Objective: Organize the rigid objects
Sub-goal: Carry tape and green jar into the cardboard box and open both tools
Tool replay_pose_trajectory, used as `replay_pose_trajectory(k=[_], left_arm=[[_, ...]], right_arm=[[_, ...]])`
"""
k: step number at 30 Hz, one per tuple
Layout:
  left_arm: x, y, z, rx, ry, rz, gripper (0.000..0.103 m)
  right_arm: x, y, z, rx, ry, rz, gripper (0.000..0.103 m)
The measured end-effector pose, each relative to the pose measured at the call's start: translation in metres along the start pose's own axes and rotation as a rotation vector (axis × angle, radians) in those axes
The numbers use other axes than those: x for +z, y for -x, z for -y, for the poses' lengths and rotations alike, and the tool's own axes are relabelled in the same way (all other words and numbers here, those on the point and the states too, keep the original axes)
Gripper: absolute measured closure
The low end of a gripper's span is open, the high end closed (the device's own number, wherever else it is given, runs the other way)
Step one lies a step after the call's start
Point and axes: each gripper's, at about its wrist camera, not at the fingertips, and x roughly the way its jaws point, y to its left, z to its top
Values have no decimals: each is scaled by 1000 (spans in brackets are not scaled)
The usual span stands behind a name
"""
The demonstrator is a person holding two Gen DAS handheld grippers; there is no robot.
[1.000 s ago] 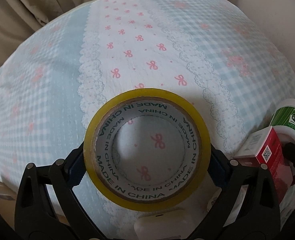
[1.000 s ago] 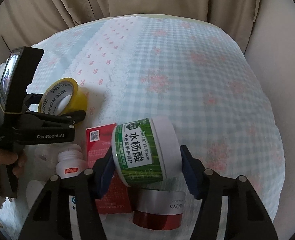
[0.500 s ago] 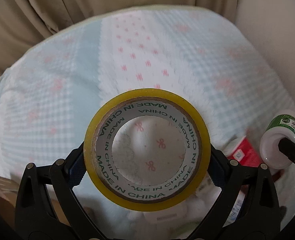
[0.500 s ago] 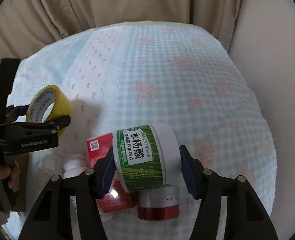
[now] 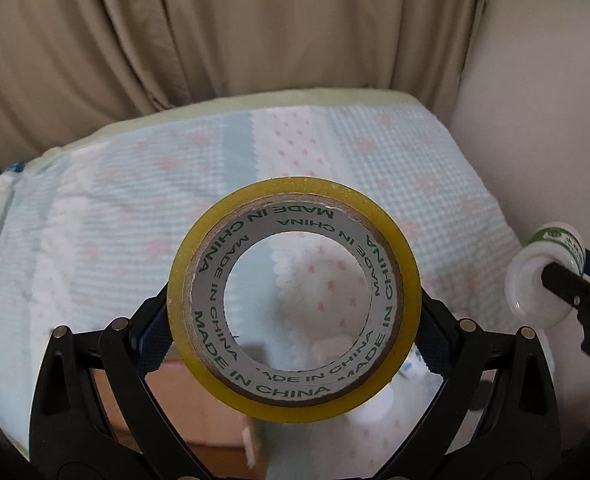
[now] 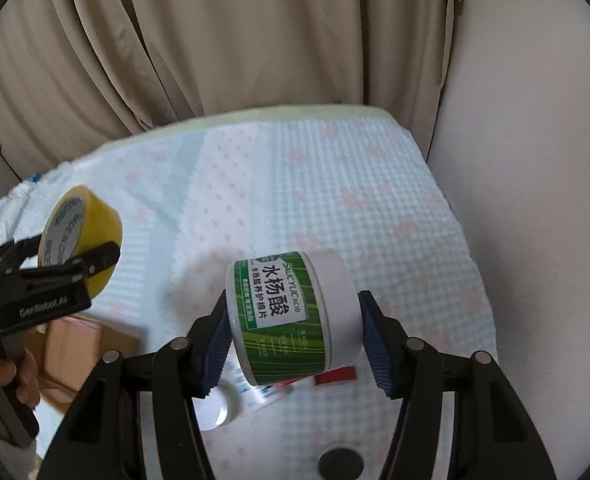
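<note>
My left gripper point(image 5: 295, 328) is shut on a yellow roll of tape point(image 5: 399, 248) printed MADE IN CHINA and holds it in the air above the bed. The roll also shows in the right wrist view point(image 6: 95, 216), at the left. My right gripper point(image 6: 293, 334) is shut on a white jar with a green label point(image 6: 287, 312), lying on its side between the blue pads, raised above the bed. The jar shows at the right edge of the left wrist view point(image 5: 543, 276).
A bed with a blue checked and pink bow cover point(image 6: 335, 184) fills the middle. Below the jar lie a white bottle point(image 6: 219, 404), a red box point(image 6: 335, 374) and a dark round lid point(image 6: 341, 464). A cardboard box point(image 6: 75, 344) stands at the left. Beige curtains point(image 6: 215, 40) hang behind; a white wall point(image 6: 535, 160) is on the right.
Both grippers have risen and pulled back with their objects. The bed looks farther away, more curtain shows, and the items on the cover have dropped low in the views.
</note>
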Motion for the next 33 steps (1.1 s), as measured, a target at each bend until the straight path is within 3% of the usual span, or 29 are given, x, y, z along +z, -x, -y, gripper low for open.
replay_pose_trajectory(k=[7, 17, 26, 33], left_arm=[[-20, 87, -72, 50, 59, 32, 5], [-63, 119, -191, 93, 80, -5, 5], [-95, 64, -268, 38, -67, -142, 5], [-135, -7, -282, -9, -195, -280, 5]], right_arm=[[18, 56, -52, 55, 10, 10, 48], [7, 67, -173, 152, 73, -11, 48], [-10, 36, -280, 149, -38, -98, 48], [-48, -20, -327, 119, -135, -209, 48]])
